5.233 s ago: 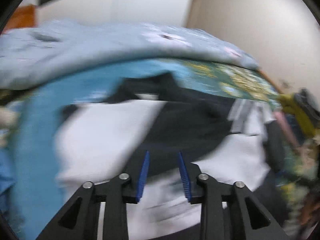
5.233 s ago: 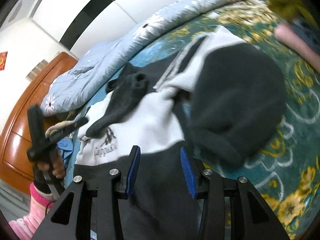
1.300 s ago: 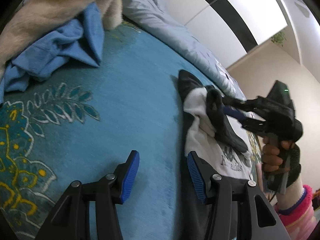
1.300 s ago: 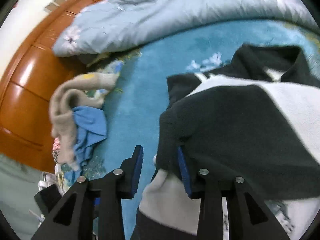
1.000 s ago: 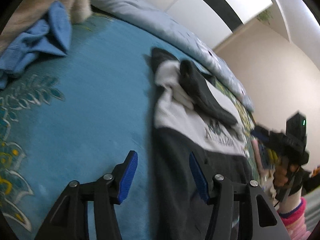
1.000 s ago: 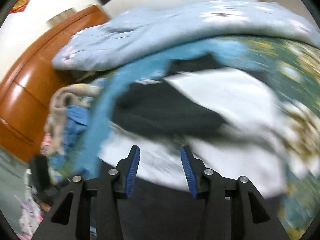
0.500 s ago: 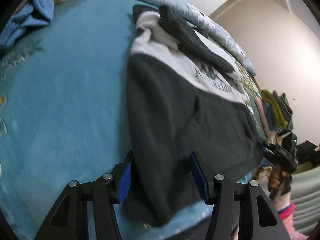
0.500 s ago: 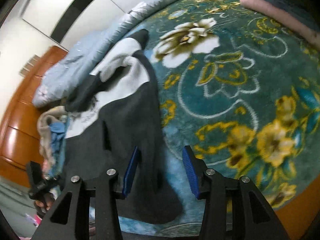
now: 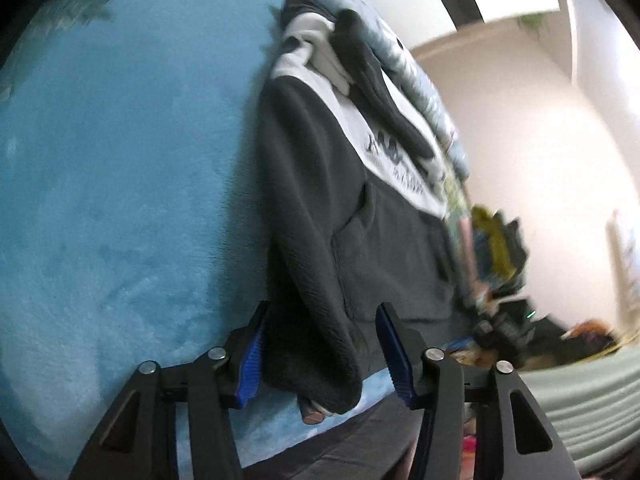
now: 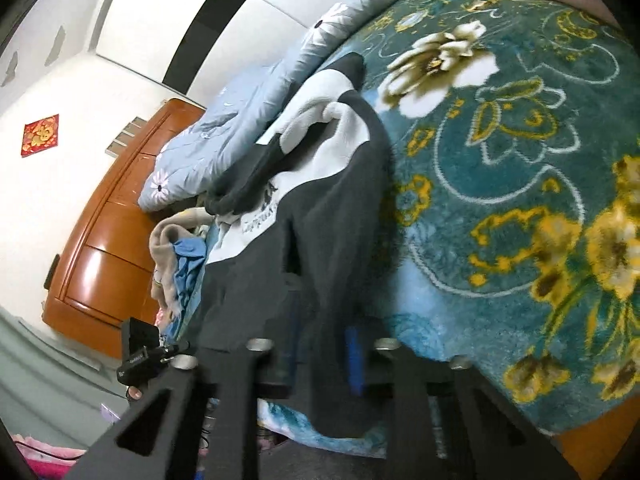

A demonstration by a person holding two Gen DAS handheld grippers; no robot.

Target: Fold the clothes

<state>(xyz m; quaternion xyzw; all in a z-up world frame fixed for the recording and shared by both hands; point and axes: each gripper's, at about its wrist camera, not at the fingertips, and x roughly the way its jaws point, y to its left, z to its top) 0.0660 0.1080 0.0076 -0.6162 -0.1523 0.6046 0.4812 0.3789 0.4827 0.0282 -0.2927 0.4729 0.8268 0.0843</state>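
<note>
Illumination is even, indoor and moderately bright, with glare on the wooden headboard (image 10: 100, 264). Both fisheye views curve strongly, with dark corners. Motion blur softens the right gripper (image 10: 320, 356) and the left view's right side.

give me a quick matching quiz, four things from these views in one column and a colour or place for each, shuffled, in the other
Things:
1. sweatshirt
2. quilt
3. headboard
4. wall decoration

Descriptions:
A. glossy orange-brown wood
B. dark grey with a white upper part, lying on the blanket
C. red and gold, on the white wall
D. pale blue with flowers, bunched along the far side of the bed

Pairs: 1-B, 2-D, 3-A, 4-C
</note>
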